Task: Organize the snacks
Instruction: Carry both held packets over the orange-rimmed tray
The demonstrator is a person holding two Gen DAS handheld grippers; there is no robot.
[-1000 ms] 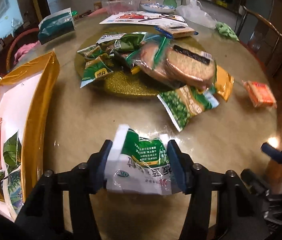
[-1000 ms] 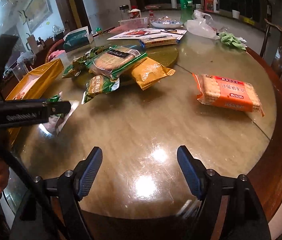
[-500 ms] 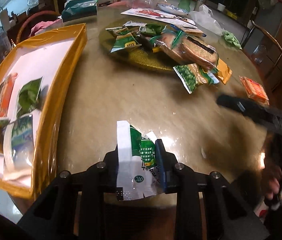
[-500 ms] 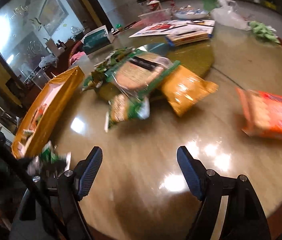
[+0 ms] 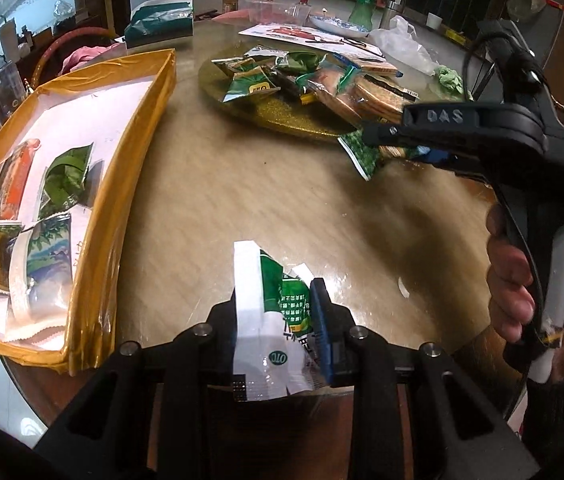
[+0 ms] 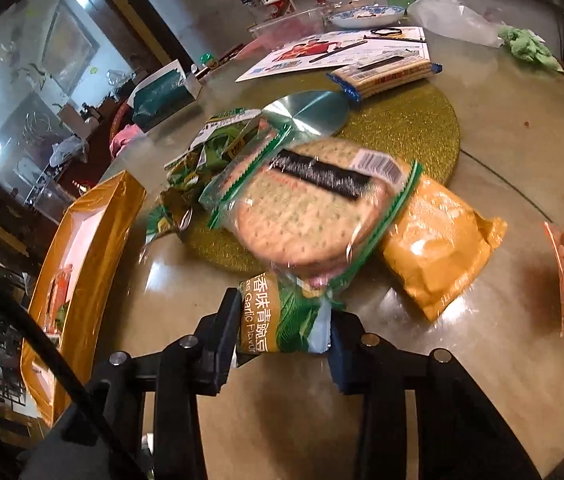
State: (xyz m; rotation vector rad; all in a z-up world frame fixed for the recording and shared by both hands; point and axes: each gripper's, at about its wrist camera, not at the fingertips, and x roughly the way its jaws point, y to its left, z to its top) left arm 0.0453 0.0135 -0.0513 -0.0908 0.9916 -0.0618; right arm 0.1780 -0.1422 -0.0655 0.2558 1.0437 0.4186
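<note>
Above the glossy round bench (image 5: 265, 200), the left tool (image 5: 277, 320) pinches a crumpled white-and-green snack packet (image 5: 269, 312), while the right tool (image 6: 282, 330), jaws just closing, pinches a green garlic-pea packet (image 6: 282, 316) beside the gold turntable (image 6: 410, 128).

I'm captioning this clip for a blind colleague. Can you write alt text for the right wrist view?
The right gripper, whose jaws have just been closing, pinches a green garlic-pea packet at the near edge of a snack pile. Behind it lie a bag of round crackers and a yellow packet on a round table; a gold-edged tray sits left.
</note>
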